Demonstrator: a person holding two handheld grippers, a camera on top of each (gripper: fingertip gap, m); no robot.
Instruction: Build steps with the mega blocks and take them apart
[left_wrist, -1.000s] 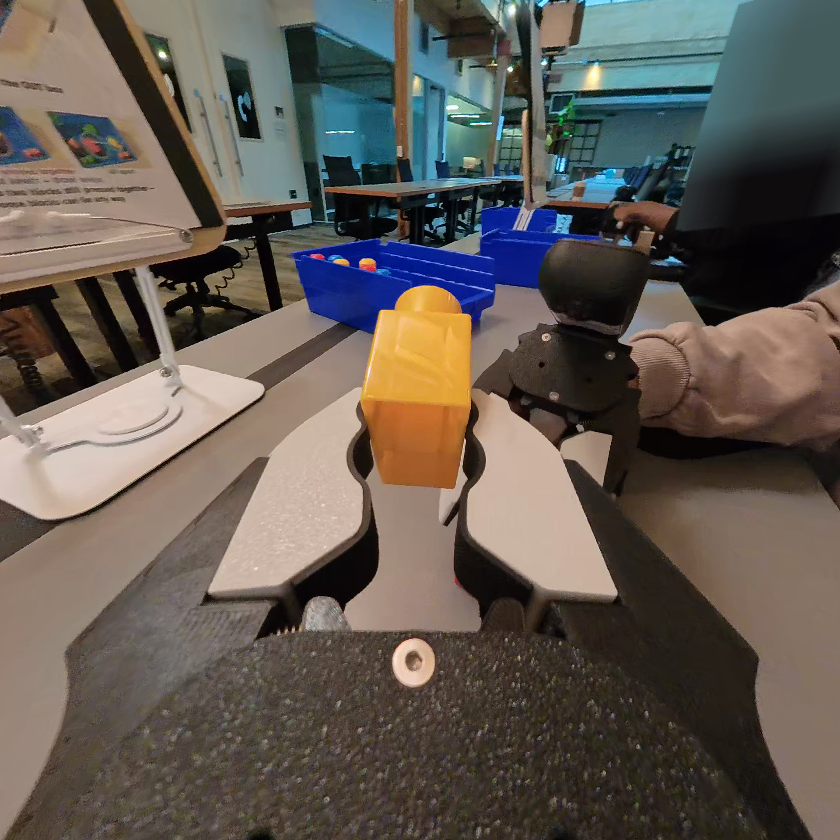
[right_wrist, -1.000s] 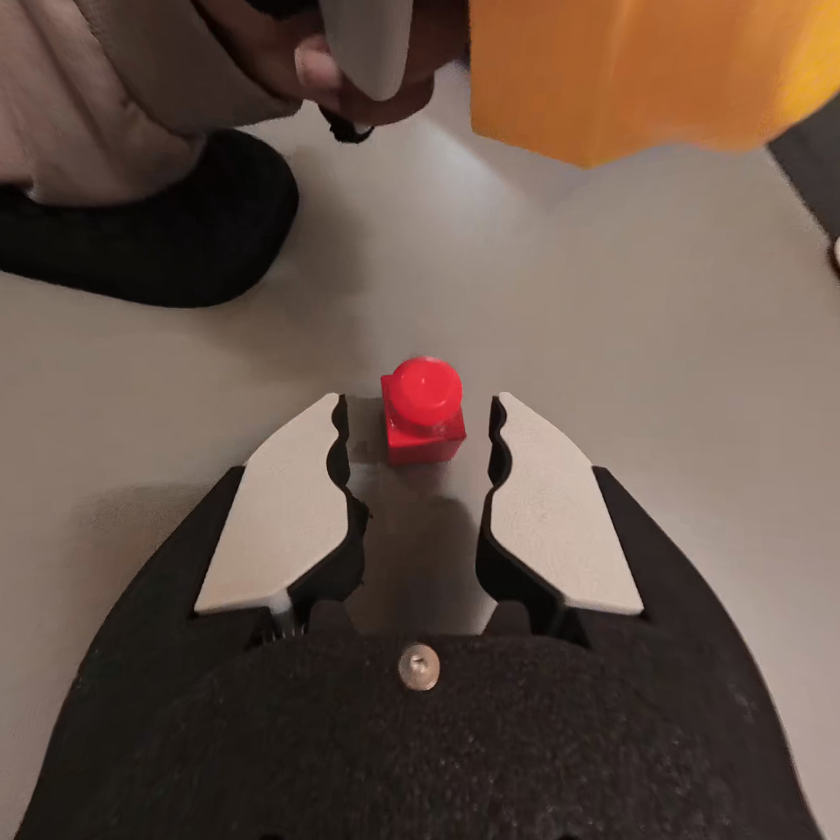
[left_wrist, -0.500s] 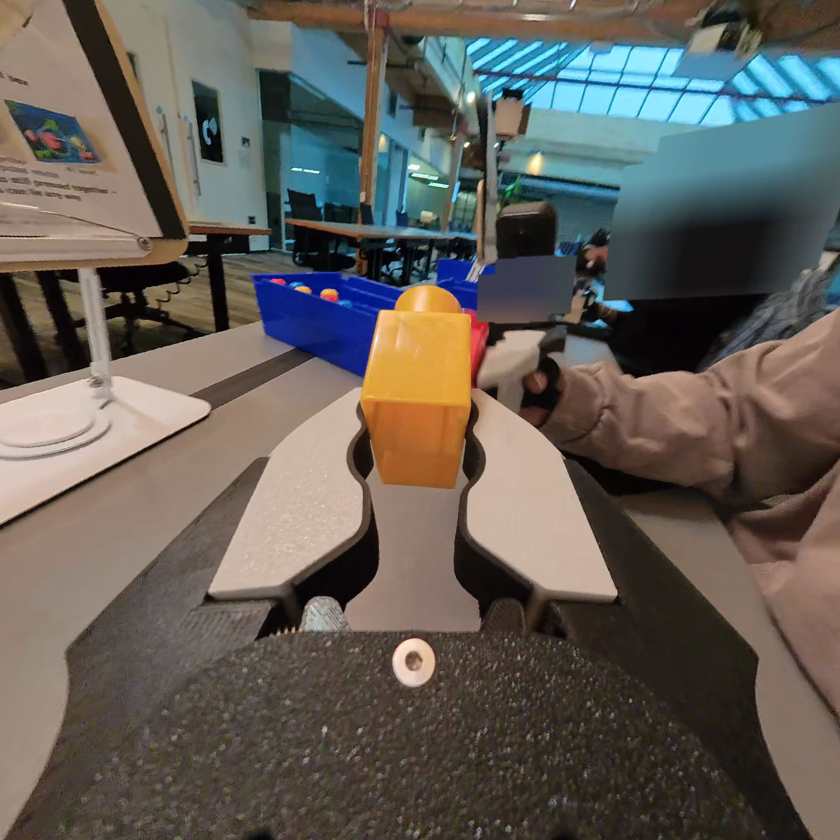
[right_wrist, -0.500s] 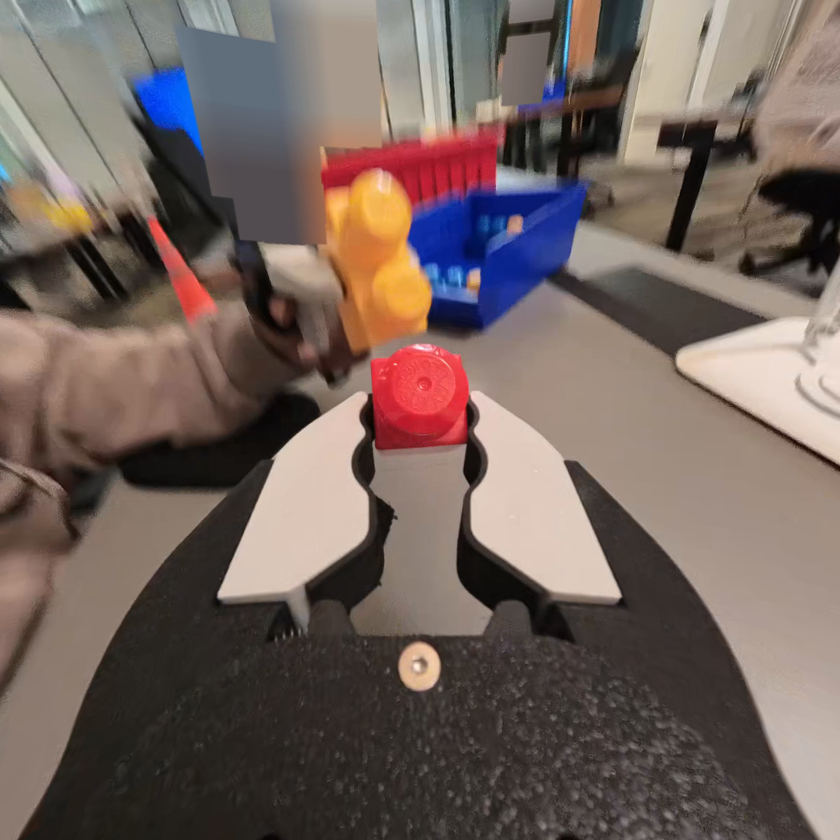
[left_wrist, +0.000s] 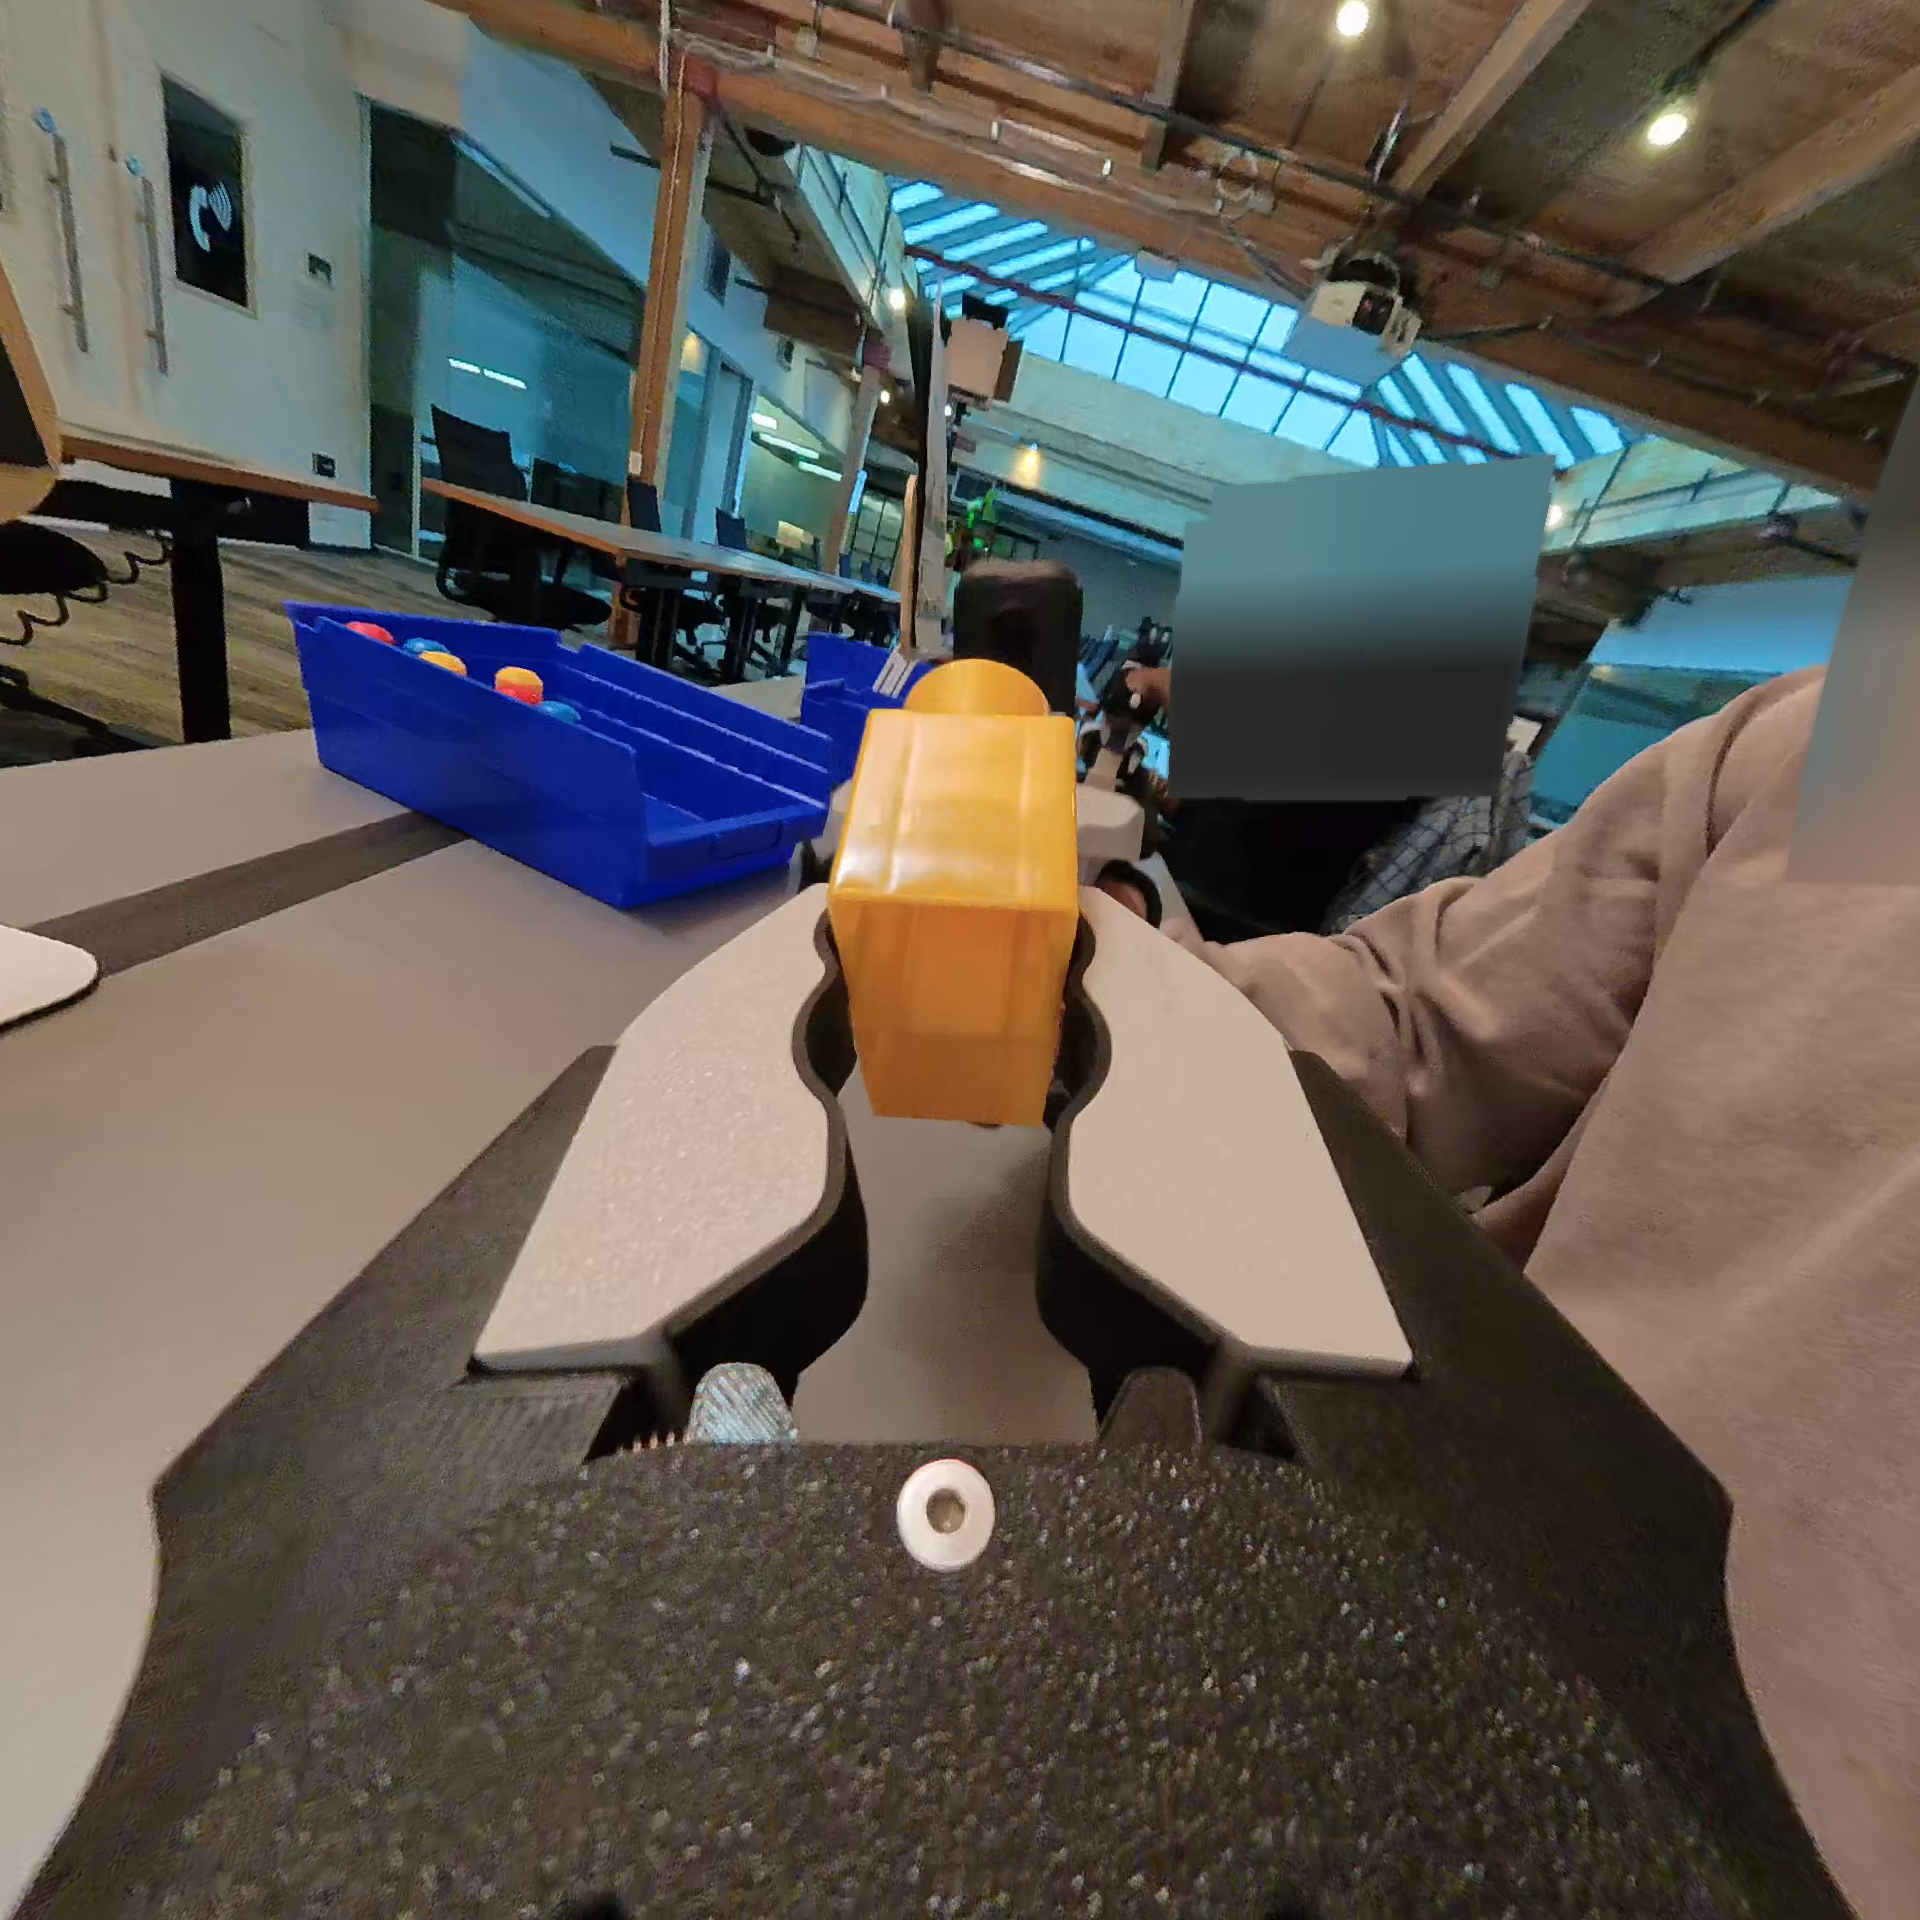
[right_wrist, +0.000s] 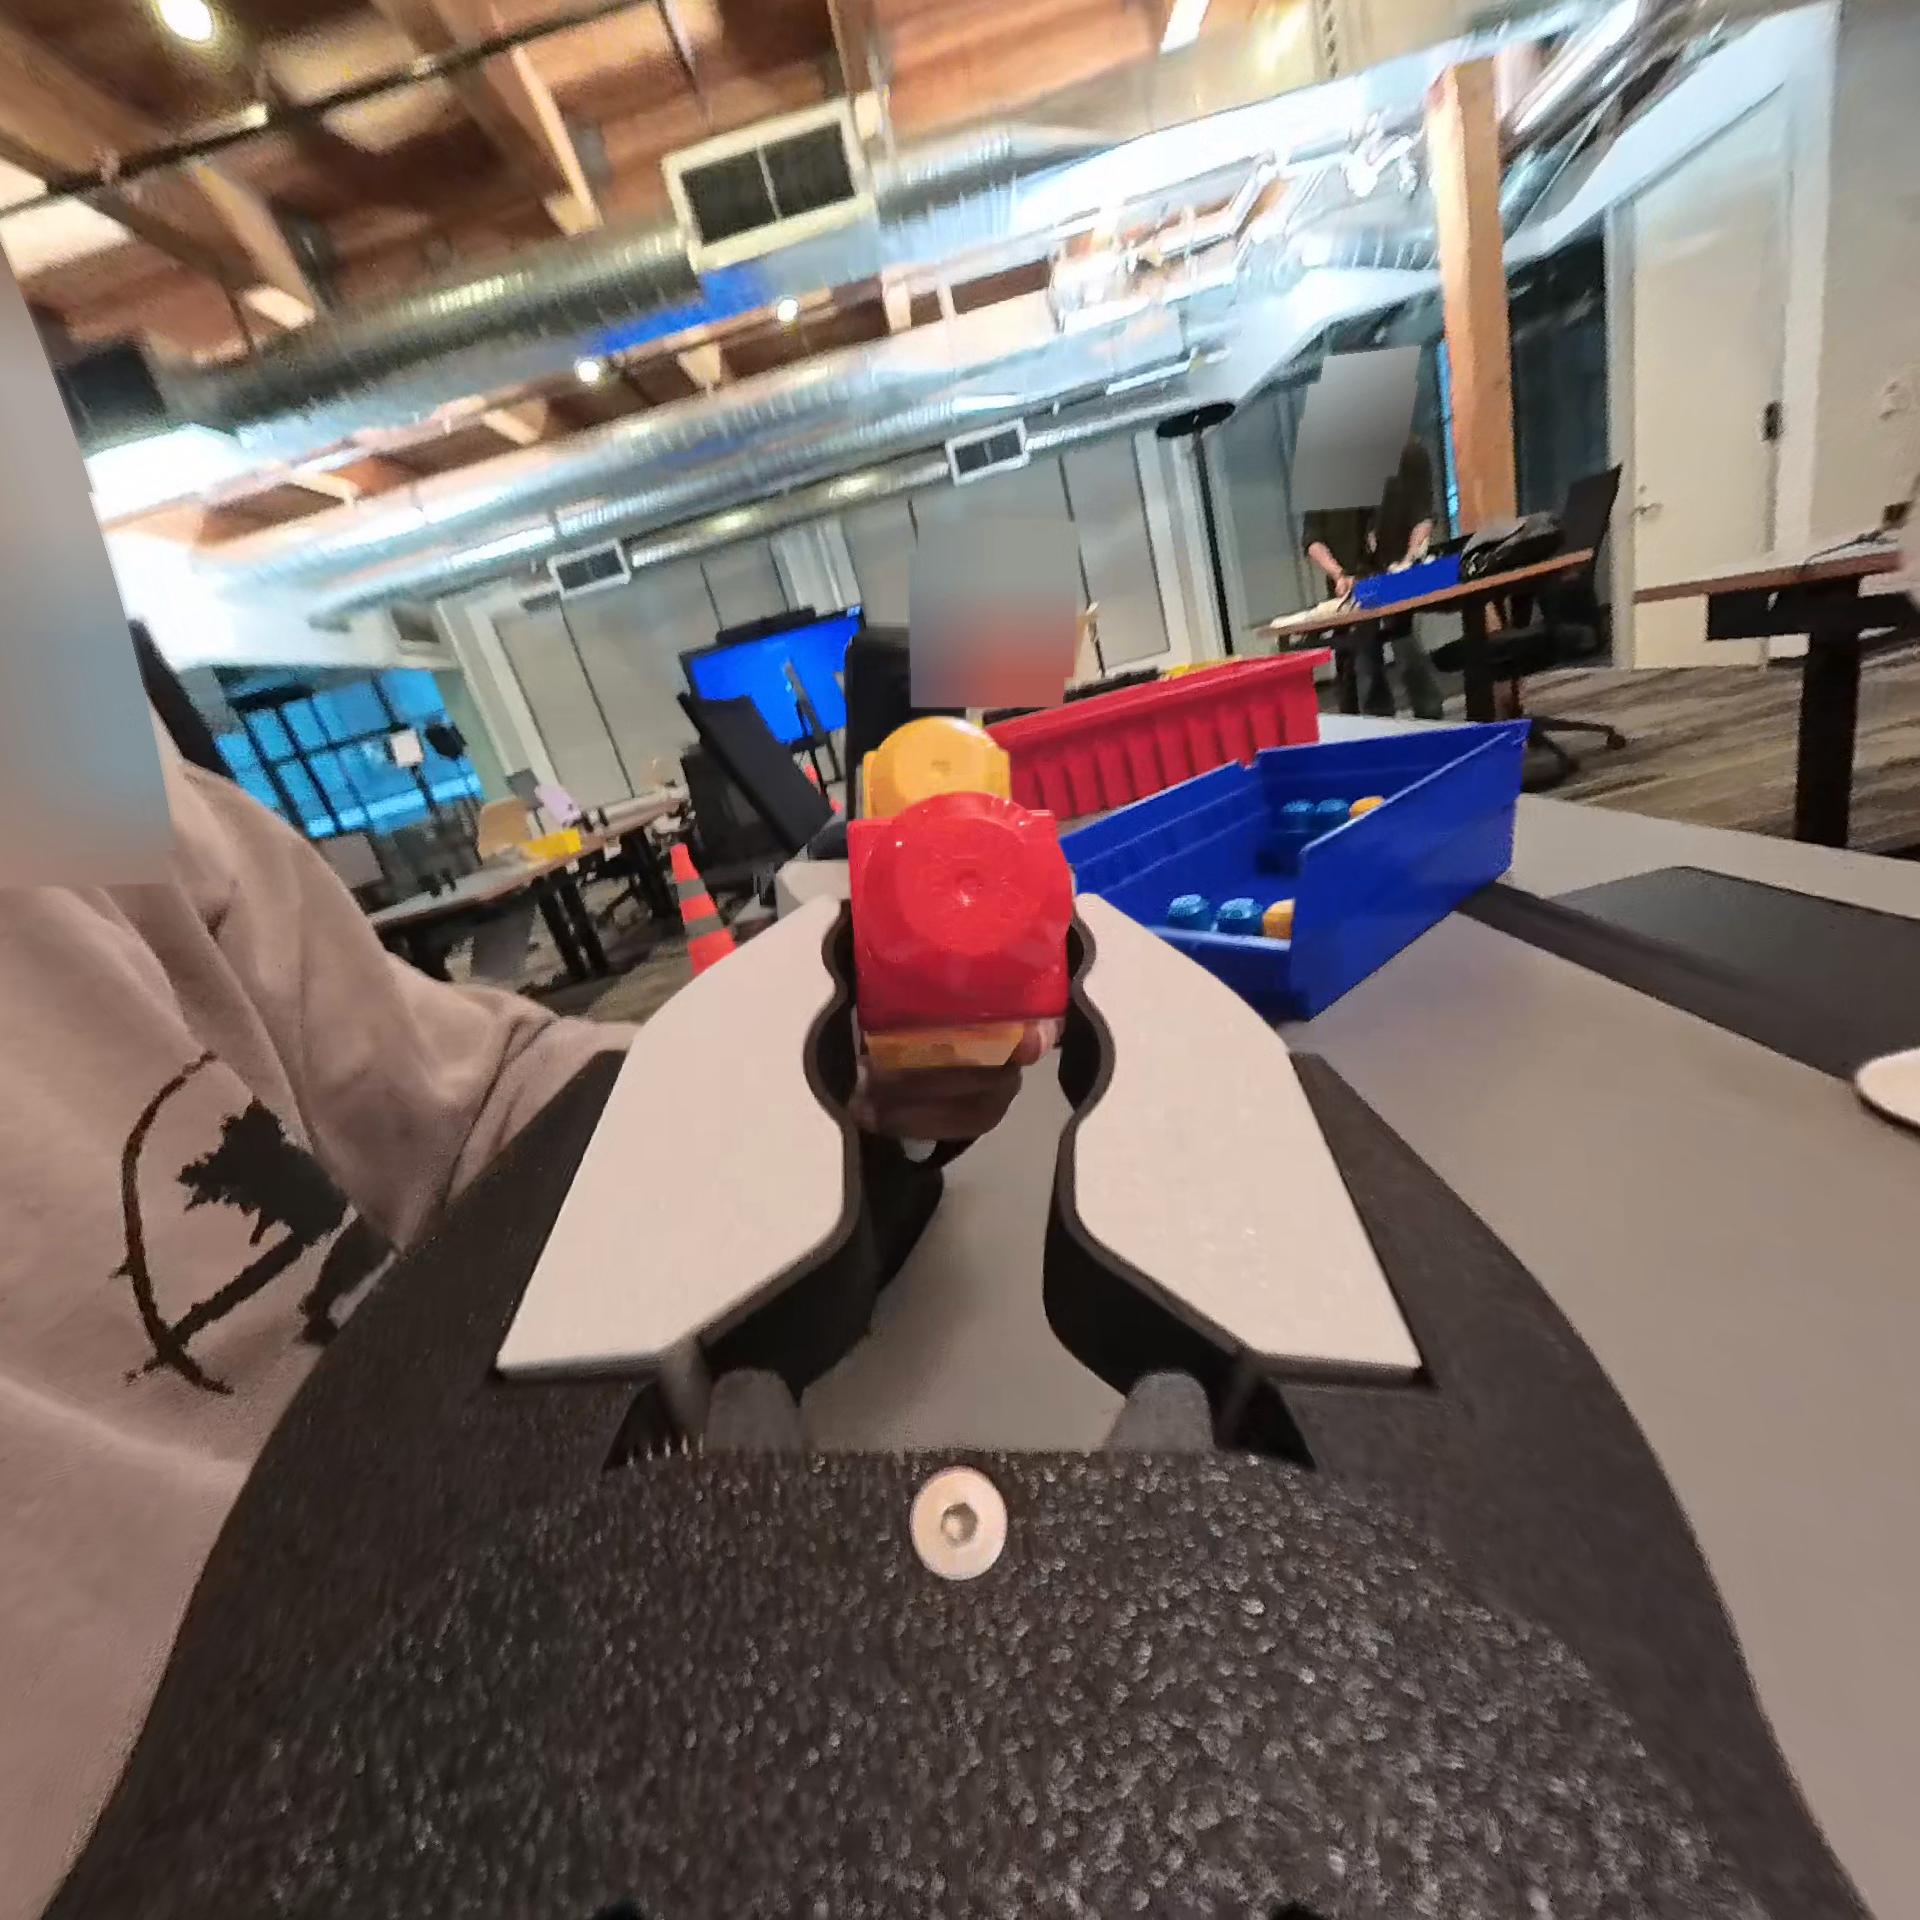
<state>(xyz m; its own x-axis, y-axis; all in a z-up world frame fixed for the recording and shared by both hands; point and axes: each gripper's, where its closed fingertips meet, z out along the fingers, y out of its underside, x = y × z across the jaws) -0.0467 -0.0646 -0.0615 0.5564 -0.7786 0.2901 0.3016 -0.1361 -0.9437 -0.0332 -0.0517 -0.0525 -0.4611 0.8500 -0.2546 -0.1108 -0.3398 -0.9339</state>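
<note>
My left gripper (left_wrist: 954, 966) is shut on a long yellow block (left_wrist: 954, 925) and holds it in the air above the grey table (left_wrist: 312, 1039), stud end pointing away. My right gripper (right_wrist: 961, 956) is shut on a small red block (right_wrist: 961, 914), stud toward the camera. The yellow block (right_wrist: 935, 764) shows directly behind the red one in the right wrist view, very close; I cannot tell whether they touch. The right gripper's body is mostly hidden behind the yellow block in the left wrist view.
A blue bin (left_wrist: 561, 769) with several loose blocks sits on the table at the back; it also shows in the right wrist view (right_wrist: 1351, 883), with a red bin (right_wrist: 1153, 727) behind it. A white stand base (left_wrist: 31, 971) is at the left. The person's sleeve (left_wrist: 1558, 1039) is on the right. The tips of both grippers are at nearly the same place.
My right gripper closed on the red block on the table, lifted it and brought it up to the yellow block. My left gripper tilted upward, still holding the yellow block.
</note>
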